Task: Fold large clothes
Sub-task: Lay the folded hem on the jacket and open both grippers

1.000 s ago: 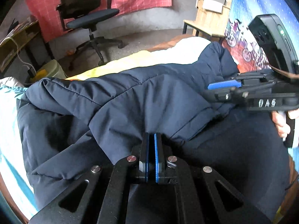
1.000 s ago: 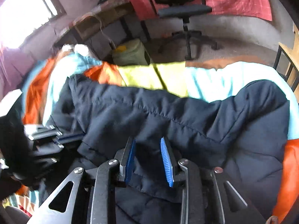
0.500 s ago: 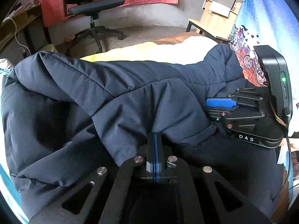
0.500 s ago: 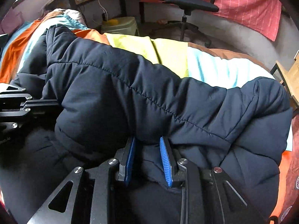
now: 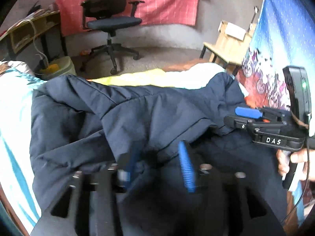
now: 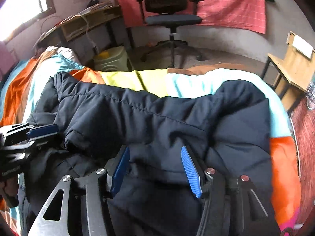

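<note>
The left hand-held gripper [image 5: 159, 165] had its jaws spread apart over the folded edge of the navy padded jacket [image 5: 149, 118], gripping nothing. The right hand-held gripper [image 6: 155, 169] was likewise released, its blue pads [image 6: 190, 172] straddling a fold. The jacket lay across the bed [image 6: 187, 80] on a striped cover.

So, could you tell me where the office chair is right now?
The office chair stands at top centre in both wrist views, on the floor beyond the bed, against the red wall cloth.
</note>
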`<act>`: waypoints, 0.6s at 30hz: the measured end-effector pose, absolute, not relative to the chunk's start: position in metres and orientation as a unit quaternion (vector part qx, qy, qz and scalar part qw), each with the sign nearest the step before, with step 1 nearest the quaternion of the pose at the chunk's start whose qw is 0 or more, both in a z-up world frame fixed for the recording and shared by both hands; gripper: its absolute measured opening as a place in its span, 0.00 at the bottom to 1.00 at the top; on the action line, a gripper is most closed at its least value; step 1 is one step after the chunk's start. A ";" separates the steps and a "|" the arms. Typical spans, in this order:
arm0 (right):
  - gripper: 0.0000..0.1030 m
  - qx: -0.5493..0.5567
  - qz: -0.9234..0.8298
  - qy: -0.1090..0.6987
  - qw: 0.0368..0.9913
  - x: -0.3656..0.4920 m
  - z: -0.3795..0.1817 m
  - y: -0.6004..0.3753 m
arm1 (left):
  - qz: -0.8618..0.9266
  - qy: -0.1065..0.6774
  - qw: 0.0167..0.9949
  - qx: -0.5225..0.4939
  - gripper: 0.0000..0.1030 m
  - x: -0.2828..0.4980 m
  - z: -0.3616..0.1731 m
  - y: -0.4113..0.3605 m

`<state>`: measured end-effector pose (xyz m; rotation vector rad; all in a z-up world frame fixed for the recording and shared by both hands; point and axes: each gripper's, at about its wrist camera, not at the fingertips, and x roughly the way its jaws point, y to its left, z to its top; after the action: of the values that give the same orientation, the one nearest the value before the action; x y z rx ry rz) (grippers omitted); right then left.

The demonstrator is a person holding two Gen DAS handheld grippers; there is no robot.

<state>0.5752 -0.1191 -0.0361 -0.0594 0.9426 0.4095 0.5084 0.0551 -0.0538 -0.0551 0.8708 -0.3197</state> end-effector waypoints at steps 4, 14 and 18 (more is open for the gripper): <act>0.73 -0.018 0.182 0.430 0.884 0.558 -0.016 -0.125 | -0.145 0.395 0.906 -0.048 0.71 0.484 -0.031 0.062; 0.99 0.025 0.149 0.375 0.914 0.495 0.026 -0.139 | -0.116 0.361 0.924 -0.043 0.98 0.422 0.012 0.058; 1.00 0.038 0.136 0.352 0.925 0.457 0.042 -0.147 | -0.115 0.341 0.931 -0.050 0.98 0.395 0.025 0.060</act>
<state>0.4566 -0.1474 0.0424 0.0778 0.7217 0.2788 0.3951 0.0599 0.0249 -0.1026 0.6989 -0.2362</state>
